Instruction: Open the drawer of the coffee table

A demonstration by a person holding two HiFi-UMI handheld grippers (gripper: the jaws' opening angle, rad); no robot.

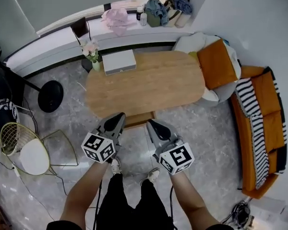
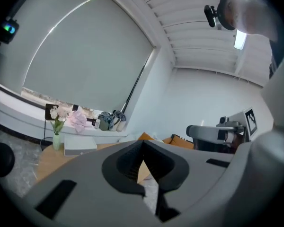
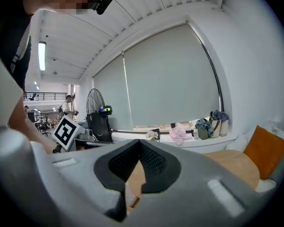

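Note:
The wooden coffee table stands in the middle of the head view. Its drawer shows as a wooden front under the near edge. Both grippers hover above the floor in front of that edge, pointing at the table. My left gripper is just left of the drawer and my right gripper just right of it. In the left gripper view the left gripper has its pads together with nothing held. The right gripper looks the same in its own view. Neither touches the table.
A white box and a vase of flowers sit on the table's far left. An orange sofa with cushions runs along the right. A wire chair and a black round base stand at left. The person's feet are below the grippers.

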